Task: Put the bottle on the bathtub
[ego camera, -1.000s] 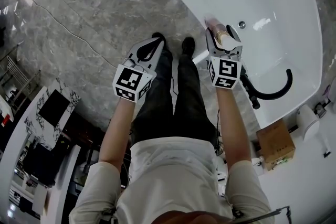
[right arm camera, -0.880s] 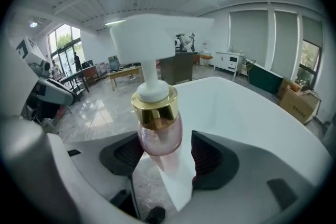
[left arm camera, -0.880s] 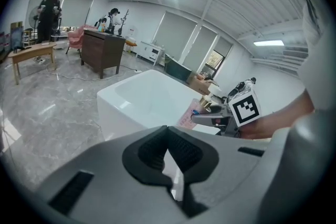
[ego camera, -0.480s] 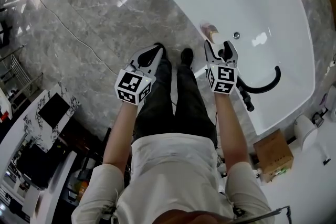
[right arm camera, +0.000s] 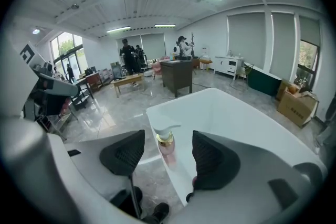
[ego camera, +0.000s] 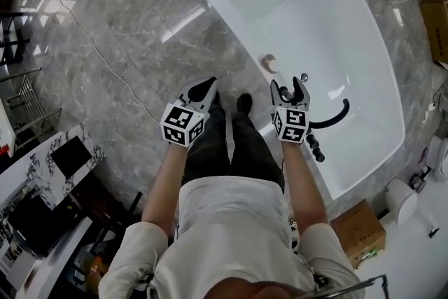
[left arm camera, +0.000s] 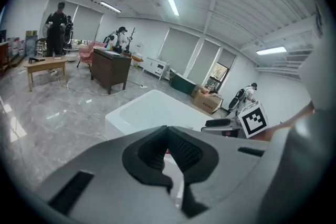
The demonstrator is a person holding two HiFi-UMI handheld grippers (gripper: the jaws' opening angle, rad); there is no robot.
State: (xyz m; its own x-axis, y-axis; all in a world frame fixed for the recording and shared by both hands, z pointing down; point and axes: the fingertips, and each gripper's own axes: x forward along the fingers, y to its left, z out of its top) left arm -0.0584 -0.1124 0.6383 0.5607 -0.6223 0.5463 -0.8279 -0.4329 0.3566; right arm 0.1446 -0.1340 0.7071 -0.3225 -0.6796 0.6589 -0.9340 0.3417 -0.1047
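Note:
A pink pump bottle (ego camera: 269, 64) with a white pump head stands upright on the near rim of the white bathtub (ego camera: 364, 45). My right gripper (ego camera: 290, 87) is open just short of it, with nothing between the fingers. In the right gripper view the bottle (right arm camera: 167, 145) stands free on the bathtub's rim (right arm camera: 231, 118), beyond the spread pads (right arm camera: 123, 152). My left gripper (ego camera: 203, 86) hangs over the floor to the left, shut and empty. In the left gripper view its jaws meet at the left gripper (left arm camera: 168, 152), with the bathtub (left arm camera: 142, 113) ahead.
A black curved faucet hose (ego camera: 336, 115) and a drain (ego camera: 304, 77) lie inside the tub. The person's shoes (ego camera: 243, 103) stand against the tub's side on grey marble floor. A thin cable (ego camera: 105, 59) crosses the floor. A cardboard box (ego camera: 358, 234) sits at lower right; furniture (ego camera: 63, 157) at lower left.
My right gripper held the bottle a second ago; it has opened, let go and drawn back. The bottle stays on the rim. The head view has pulled away.

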